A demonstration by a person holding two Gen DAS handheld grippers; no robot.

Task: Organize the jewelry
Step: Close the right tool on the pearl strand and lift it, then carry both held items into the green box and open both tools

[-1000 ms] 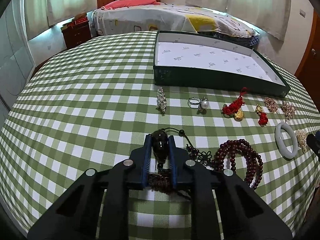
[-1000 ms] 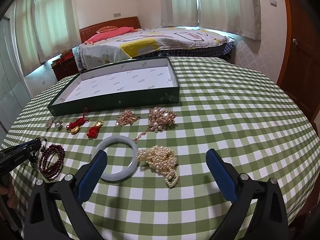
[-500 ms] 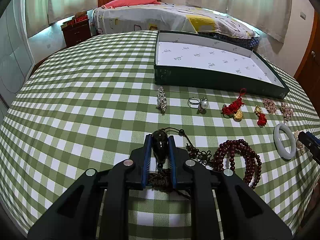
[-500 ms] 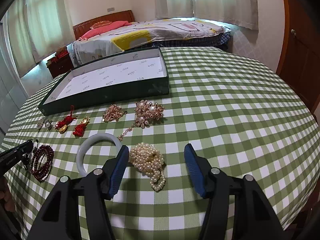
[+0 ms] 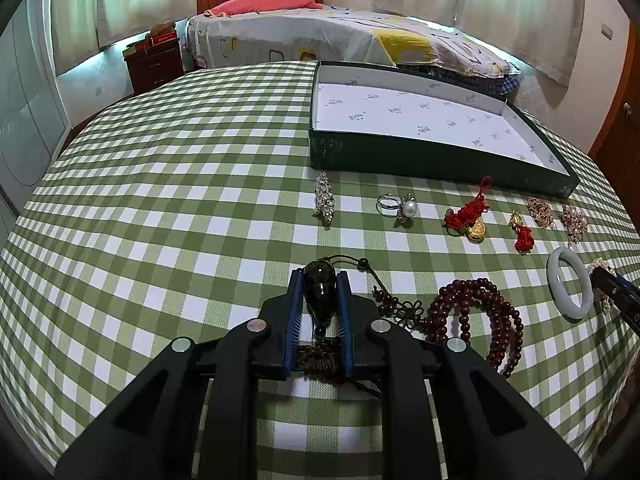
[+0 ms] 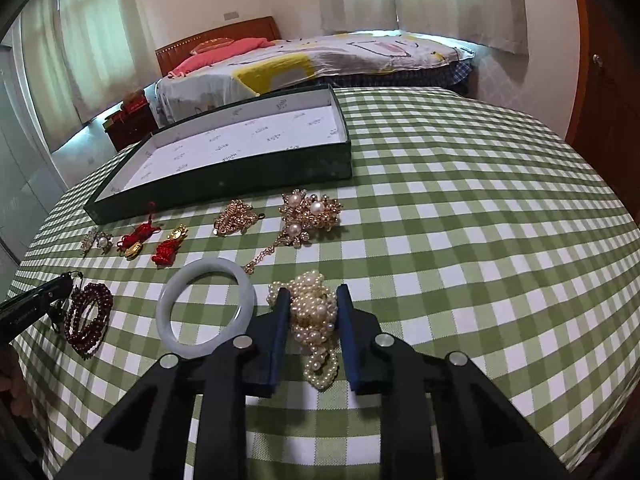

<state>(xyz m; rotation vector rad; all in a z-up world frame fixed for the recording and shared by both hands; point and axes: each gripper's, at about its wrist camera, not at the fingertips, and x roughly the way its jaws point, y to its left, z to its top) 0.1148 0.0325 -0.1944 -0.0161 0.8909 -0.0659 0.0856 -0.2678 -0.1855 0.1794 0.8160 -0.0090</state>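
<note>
The left tool (image 5: pixel 319 286) points steeply down toward the desk with its blue pads (image 5: pixel 293 312) clamped on a dark pendant (image 5: pixel 319 292). The right tool (image 6: pixel 313 310) tilts down likewise; its jaws have just been closing, and its pads (image 6: pixel 280 332) now flank a heap of pearl strands (image 6: pixel 314 320), pressing its sides.

A matt woven green-and-white checked cloth (image 6: pixel 460 240) covers the counter. The dark oval pendant (image 5: pixel 319 290) shines glossy, the pale stone bangle (image 6: pixel 206 308) looks smooth and polished, and the cream pearl strand (image 6: pixel 314 316) gleams softly.
</note>
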